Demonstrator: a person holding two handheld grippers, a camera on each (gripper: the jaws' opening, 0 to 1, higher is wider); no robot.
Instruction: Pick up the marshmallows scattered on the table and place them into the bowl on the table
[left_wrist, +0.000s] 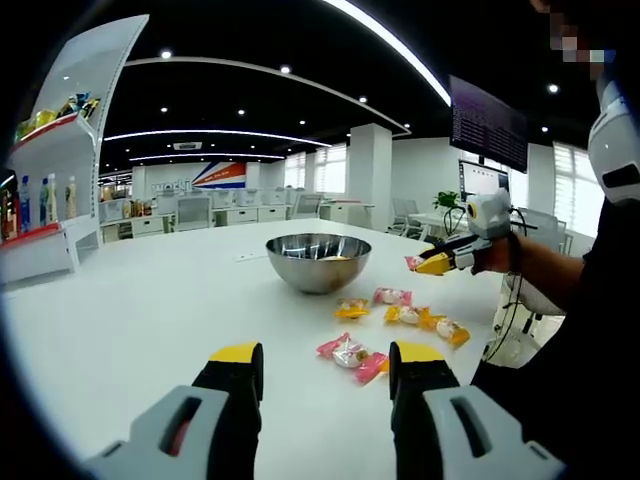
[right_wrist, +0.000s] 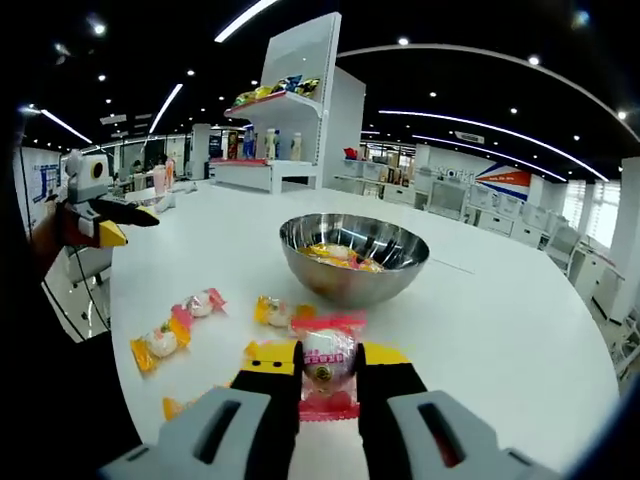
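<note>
- On the white round surface (left_wrist: 150, 320) stands a steel bowl (left_wrist: 318, 261), upright, with several wrapped marshmallows already lying inside it, as the right gripper view shows.
- Near the bowl, on the side toward the person, loose wrapped marshmallows lie scattered: a yellow-wrapped one (left_wrist: 352, 309), a pink-wrapped one (left_wrist: 392, 296), two orange-wrapped ones (left_wrist: 404, 314) (left_wrist: 451, 331) and a pink one (left_wrist: 352, 353) nearest the left tool.
- Left tool (left_wrist: 325, 362) hangs low over the surface with its yellow-tipped jaws spread wide and nothing between them; the nearest pink marshmallow lies just ahead of the gap.
- Right tool (right_wrist: 328, 372) has its jaws closed onto a pink-wrapped marshmallow (right_wrist: 326, 375), held upright between the tips, in front of the bowl (right_wrist: 353, 256) and apart from it.
- From the left gripper view the right tool (left_wrist: 430, 264) is seen lifted above the surface, to the right of the bowl, a pink wrapper at its yellow tip.
- Beyond the surface stands a white shelf unit (right_wrist: 290, 110) carrying bottles and packets.
</note>
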